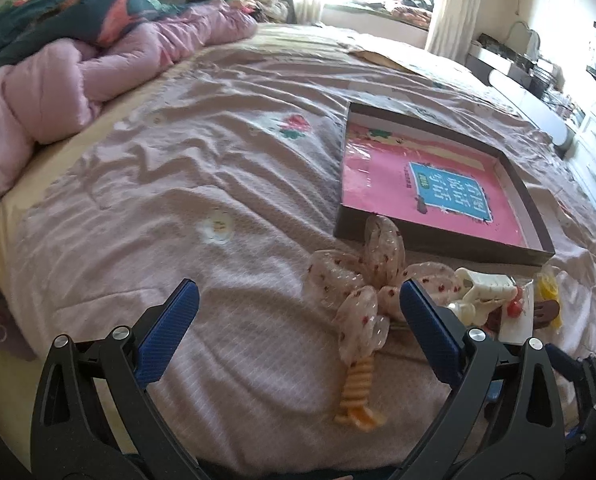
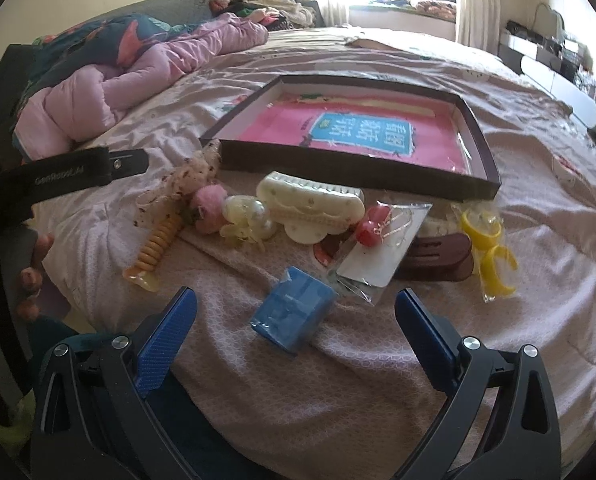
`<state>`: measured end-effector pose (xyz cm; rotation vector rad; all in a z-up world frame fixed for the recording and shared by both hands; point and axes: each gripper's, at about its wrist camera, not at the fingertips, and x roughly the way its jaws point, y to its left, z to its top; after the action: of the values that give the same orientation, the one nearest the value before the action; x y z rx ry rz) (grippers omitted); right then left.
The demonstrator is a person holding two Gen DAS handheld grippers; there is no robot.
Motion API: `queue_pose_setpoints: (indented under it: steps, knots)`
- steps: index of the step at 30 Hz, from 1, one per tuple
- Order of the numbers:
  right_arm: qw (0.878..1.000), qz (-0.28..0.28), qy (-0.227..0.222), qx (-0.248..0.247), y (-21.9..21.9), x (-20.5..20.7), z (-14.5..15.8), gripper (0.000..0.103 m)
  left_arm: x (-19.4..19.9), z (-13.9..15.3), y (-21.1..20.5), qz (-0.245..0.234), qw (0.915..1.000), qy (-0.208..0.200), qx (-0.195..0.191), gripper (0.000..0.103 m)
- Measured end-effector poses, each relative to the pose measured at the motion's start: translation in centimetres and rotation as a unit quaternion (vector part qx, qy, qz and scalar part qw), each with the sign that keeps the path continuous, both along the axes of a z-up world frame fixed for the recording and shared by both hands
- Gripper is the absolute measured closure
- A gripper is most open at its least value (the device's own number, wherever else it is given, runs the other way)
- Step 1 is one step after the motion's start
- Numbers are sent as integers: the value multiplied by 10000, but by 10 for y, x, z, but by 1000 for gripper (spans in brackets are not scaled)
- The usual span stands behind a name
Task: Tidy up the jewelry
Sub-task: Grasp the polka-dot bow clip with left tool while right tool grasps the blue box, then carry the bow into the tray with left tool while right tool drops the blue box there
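A dark shallow box [image 2: 354, 178] with a pink book inside [image 2: 362, 132] lies on the bed; it also shows in the left wrist view [image 1: 536, 208]. In front of it lie hair accessories: a dotted fabric bow on an orange coil tie [image 1: 356, 292] [image 2: 158, 246], a cream hair claw [image 2: 312, 204], a pearl clip [image 2: 246, 218], red cherry clips on a card [image 2: 374, 248], a brown clip [image 2: 434, 258], yellow rings in a bag [image 2: 490, 252], and a small blue box [image 2: 292, 314]. My left gripper [image 1: 298, 308] is open, its right finger beside the bow. My right gripper [image 2: 296, 316] is open around the blue box.
The bed [image 1: 178, 184] has a pink wrinkled cover. A pink and dark quilt [image 1: 78, 64] is heaped at the far left. The left gripper's body [image 2: 74, 172] and the person's hand [image 2: 32, 276] show at the left of the right wrist view. White furniture [image 1: 538, 92] stands at the right.
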<state>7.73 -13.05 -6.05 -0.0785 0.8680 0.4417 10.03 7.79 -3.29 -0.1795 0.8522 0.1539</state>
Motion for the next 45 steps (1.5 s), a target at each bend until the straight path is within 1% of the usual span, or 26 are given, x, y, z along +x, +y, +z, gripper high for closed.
queue_pose_setpoints:
  steps: [1, 3, 4, 5, 6, 7, 8, 9, 11, 12, 13, 14, 15, 16, 17, 19, 20, 21, 22, 23, 25, 28, 36, 41, 45]
  knots:
    - [10000, -17, 26, -6, 0, 1, -2, 7, 4, -2, 0, -64, 10000, 19, -33, 11]
    - [10000, -28, 69, 3, 0, 4, -5, 13, 14, -5, -2, -246, 9995, 46, -187, 11]
    - [9999, -21, 137, -4, 1, 6, -8, 23, 16, -6, -2, -297, 9992, 36, -247, 11]
    - [9998, 11, 215, -5, 2, 8, -10, 28, 20, -8, -2, -346, 9988, 32, -356, 11]
    - [9995, 27, 313, 14, 3, 9, -13, 30, 23, -9, -2, -399, 9982, 29, -444, 11]
    - [9992, 26, 390, 14, 3, 10, -16, 34, 27, -11, -3, -473, 9973, 31, -559, 11]
    - [9990, 35, 444, 16, 4, 10, -18, 41, 30, -14, -5, -548, 9963, 52, -657, 11]
    - [9988, 54, 486, 12, 4, 10, -21, 44, 33, -17, -7, -598, 9958, 86, -685, 11]
    - [9989, 70, 460, -24, 4, 10, -22, 55, 40, -24, -13, -695, 9951, 256, -657, 12]
    - [9989, 92, 454, -11, 4, 11, -22, 55, 43, -26, -15, -736, 9945, 323, -665, 15]
    - [9990, 119, 441, 8, 2, 11, -22, 55, 45, -28, -16, -762, 9940, 374, -683, 21]
    - [9990, 158, 421, 19, 1, 10, -22, 55, 46, -28, -16, -749, 9939, 366, -723, 24]
    - [9990, 185, 405, 25, 0, 9, -22, 55, 47, -29, -15, -762, 9934, 361, -782, 28]
    - [9990, 239, 369, 34, 0, 7, -22, 55, 48, -30, -13, -783, 9926, 377, -845, 35]
    - [9990, 269, 355, 47, -1, 7, -21, 56, 50, -33, -13, -798, 9918, 423, -902, 39]
    - [9987, 361, 337, 144, -3, 4, -18, 56, 52, -36, -12, -820, 9905, 498, -984, 54]
    - [9987, 386, 303, 158, -1, 4, -16, 56, 51, -36, -11, -828, 9900, 481, -1041, 59]
    - [9987, 413, 239, 164, 0, 3, -13, 56, 51, -36, -10, -818, 9898, 463, -1069, 71]
    - [9988, 444, 147, 168, -1, 1, -10, 56, 50, -35, -9, -789, 9901, 432, -1076, 88]
    - [9987, 466, 101, 177, -1, 0, -7, 56, 50, -34, -7, -774, 9902, 409, -1091, 93]
    - [9985, 510, -10, 205, -3, -2, -2, 56, 47, -32, -6, -784, 9901, 355, -1113, 97]
    - [9982, 542, -139, 233, -7, -5, 4, 56, 43, -26, -6, -779, 9910, 243, -1057, 100]
    - [9979, 455, -299, 340, -19, -1, 20, 56, 32, 9, -16, -889, 9914, -185, -942, 101]
    - [9981, 264, -412, 378, -33, 6, 30, 56, 37, 34, -30, -1036, 9899, -450, -859, 101]
    - [9977, 75, -545, 398, -48, 16, 39, 56, 47, 43, -41, -1135, 9888, -535, -812, 101]
